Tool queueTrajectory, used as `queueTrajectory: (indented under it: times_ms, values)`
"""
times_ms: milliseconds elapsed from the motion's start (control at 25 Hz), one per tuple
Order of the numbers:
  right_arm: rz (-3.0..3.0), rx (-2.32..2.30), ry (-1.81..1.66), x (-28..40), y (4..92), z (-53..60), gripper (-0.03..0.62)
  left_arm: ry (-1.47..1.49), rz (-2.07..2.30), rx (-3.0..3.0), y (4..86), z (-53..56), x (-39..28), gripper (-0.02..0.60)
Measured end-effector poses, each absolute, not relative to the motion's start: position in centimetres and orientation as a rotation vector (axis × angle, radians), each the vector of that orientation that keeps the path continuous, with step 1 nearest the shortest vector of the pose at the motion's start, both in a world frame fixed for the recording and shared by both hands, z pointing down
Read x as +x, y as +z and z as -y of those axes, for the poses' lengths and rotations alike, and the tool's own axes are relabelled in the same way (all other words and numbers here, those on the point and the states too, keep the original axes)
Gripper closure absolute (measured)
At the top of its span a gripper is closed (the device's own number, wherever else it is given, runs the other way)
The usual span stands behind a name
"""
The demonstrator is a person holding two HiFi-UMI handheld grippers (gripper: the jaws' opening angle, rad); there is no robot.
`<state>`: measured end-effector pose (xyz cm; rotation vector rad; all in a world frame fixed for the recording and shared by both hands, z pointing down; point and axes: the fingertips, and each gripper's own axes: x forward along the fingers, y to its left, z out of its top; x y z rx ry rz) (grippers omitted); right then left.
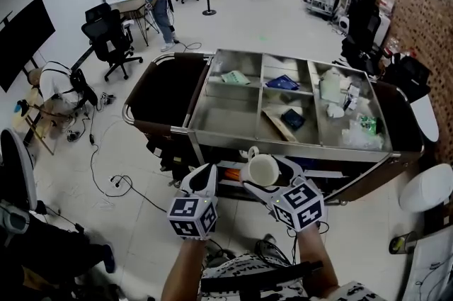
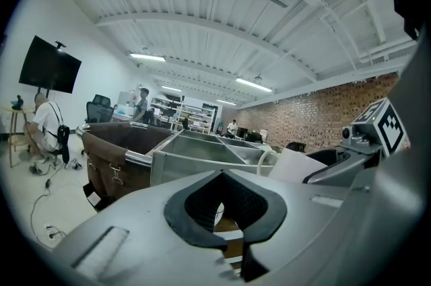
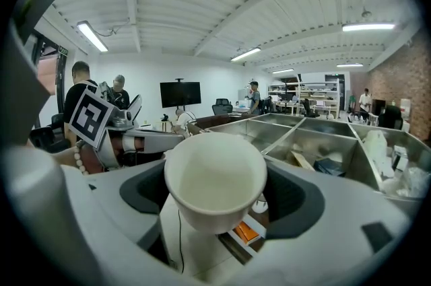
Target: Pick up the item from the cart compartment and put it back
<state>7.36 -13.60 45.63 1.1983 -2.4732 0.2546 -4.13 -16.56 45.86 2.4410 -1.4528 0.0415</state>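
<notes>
The smooth white round cup (image 1: pixel 262 170) with a loop handle sits pinched in our right hand-held gripper (image 3: pixel 217 200), near the shiny steel compartmented cart (image 1: pixel 283 142). Our left hand-held gripper (image 1: pixel 203 180) is pressed together, empty.

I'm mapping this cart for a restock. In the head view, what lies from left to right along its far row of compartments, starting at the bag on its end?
brown bag → pale green packet → blue packet → white bottle
</notes>
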Motion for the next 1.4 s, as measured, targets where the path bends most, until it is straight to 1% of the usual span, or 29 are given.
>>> queueTrajectory:
  times_ms: [1400]
  values:
    - [2.479, 1.195, 0.277, 7.42, 46.05, 13.23, 0.166, 0.032, 1.404, 2.439, 46.45, 15.99, -3.53, 0.581]
